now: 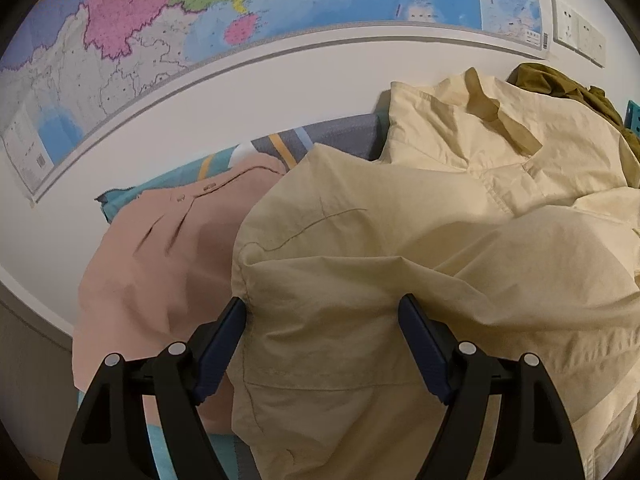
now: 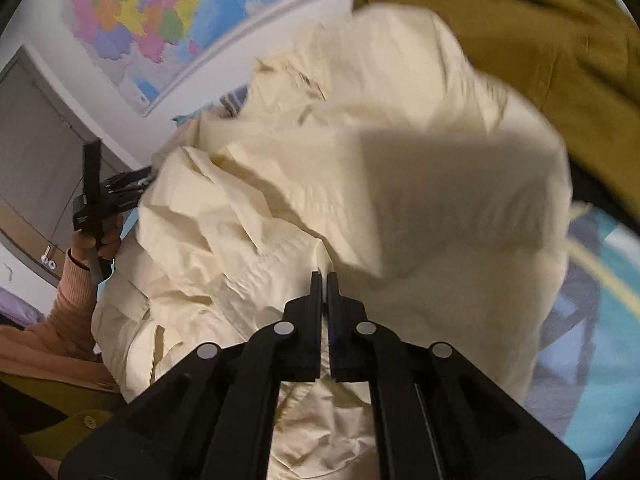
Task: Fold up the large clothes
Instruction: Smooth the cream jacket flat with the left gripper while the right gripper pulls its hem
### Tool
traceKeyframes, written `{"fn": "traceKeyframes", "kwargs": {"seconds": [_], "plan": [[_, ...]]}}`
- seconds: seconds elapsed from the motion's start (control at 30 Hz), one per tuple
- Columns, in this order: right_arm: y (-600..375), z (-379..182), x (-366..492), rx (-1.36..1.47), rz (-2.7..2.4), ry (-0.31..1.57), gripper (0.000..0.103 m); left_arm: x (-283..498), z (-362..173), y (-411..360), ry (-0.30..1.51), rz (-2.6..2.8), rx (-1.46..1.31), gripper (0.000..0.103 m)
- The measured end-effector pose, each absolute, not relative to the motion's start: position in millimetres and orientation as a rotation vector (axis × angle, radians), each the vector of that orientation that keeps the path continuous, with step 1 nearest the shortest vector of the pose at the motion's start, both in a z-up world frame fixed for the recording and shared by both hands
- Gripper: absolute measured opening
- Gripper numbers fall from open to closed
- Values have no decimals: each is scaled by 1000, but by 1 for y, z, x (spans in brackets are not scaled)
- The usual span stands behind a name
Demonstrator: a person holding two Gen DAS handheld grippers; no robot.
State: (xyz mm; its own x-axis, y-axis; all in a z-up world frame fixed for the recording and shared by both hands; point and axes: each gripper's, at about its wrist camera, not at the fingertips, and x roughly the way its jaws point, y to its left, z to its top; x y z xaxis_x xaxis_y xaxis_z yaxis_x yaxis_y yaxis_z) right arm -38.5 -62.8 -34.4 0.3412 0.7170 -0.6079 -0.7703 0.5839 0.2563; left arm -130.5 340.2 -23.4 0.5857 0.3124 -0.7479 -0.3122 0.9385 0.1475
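Right gripper (image 2: 324,276) is clamped tight on a fold of the cream shirt (image 2: 360,184), jaws pressed together with cloth pinched between them. Left gripper (image 1: 322,304) stands wide open, its blue pads (image 1: 416,332) either side of a bunched fold of the shirt. The shirt lies heaped on the patterned bedspread (image 1: 280,144), between a pink shirt (image 1: 160,260) and an olive garment (image 2: 540,40). Wall map (image 1: 200,8) print is too small to read.

The large cream shirt (image 1: 400,240) is thin, matt, creased woven cloth. The pink buttoned garment (image 1: 160,264) is smoother matt cloth. The olive-brown garment (image 2: 540,48) looks heavier cloth. Each black claw (image 1: 324,312) is matt plastic with shiny metal pins.
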Motion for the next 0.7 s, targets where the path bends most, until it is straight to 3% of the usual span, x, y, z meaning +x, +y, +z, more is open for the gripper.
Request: {"fn": "traceKeyframes", "kwargs": {"seconds": [0.2,0.43,0.47,0.5,0.6,0.7], "plan": [[-72,29,-41,-60,902,498,2,-126,-14,342,826,393,0,76],[-49,-23,0,-128,776,693,6,-115,-29,339,858,462,64,76],[-52,-28,0,-114,777,709,11,-118,-27,338,848,462,69,76],[-57,-26,-6,-102,783,701,25,-125,-22,335,832,452,78,76],[-70,-4,-50,-141,798,565,53,-153,-5,318,778,386,108,76],[-65,4,-105,-191,982,540,55,-191,13,283,710,239,172,78]]}}
